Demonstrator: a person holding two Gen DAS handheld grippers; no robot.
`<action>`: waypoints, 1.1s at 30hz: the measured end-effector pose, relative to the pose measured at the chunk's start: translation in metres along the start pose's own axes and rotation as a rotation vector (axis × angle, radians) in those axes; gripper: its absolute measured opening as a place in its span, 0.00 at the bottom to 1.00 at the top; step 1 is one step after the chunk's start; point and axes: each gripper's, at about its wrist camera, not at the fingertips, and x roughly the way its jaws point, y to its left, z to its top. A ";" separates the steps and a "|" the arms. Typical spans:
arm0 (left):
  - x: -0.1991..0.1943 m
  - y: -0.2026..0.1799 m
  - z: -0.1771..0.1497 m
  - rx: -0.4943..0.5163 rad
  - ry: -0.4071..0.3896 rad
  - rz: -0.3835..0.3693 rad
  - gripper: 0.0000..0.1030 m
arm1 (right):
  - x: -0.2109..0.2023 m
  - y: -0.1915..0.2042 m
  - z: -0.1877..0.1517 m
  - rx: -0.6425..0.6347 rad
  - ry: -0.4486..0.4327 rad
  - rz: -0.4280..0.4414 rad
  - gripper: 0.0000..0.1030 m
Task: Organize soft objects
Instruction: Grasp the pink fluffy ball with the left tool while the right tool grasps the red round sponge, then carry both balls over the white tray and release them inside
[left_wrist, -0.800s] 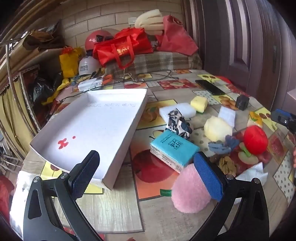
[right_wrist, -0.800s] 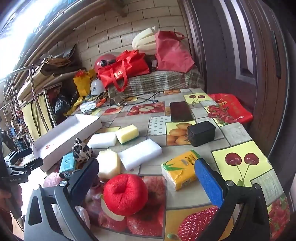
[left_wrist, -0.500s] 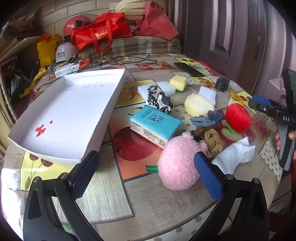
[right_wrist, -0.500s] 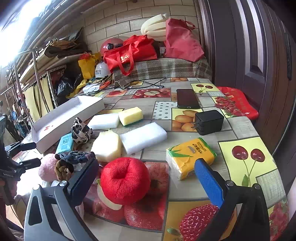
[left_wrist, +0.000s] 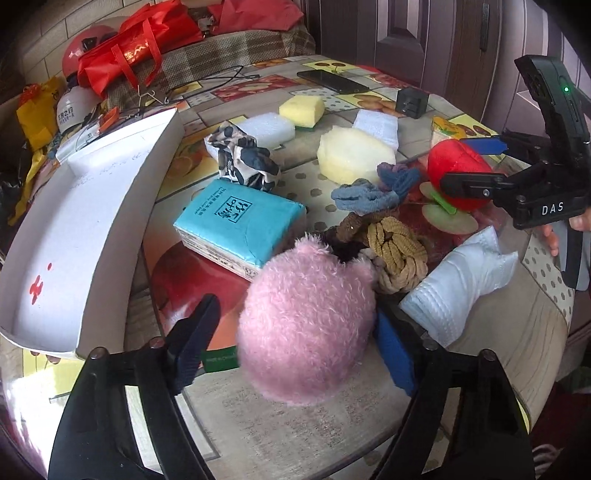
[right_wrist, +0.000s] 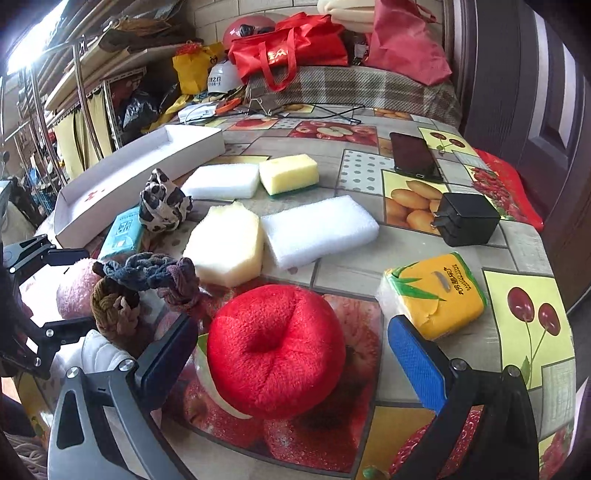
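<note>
The left gripper has closed in until the fluffy pink plush ball sits between its wide-open fingers, ungrasped. The right gripper, equally wide open, now straddles the red plush apple. Both grasps look imminent, with the white cardboard tray lying left of the left gripper.

Bright daylight, perhaps slight edge blur

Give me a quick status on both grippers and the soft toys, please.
Left gripper open, straddling pink pompom. Right gripper open around red plush apple. White tray empty; teal tissue pack alongside.
</note>
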 end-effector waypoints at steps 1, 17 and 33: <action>0.002 0.000 0.000 0.001 0.004 -0.003 0.67 | 0.003 0.000 0.000 -0.003 0.015 -0.001 0.81; -0.040 0.012 -0.003 -0.085 -0.255 0.155 0.52 | -0.051 -0.010 -0.008 0.119 -0.388 -0.073 0.60; -0.080 0.065 -0.024 -0.389 -0.465 0.382 0.53 | -0.048 0.096 0.017 -0.012 -0.559 0.104 0.60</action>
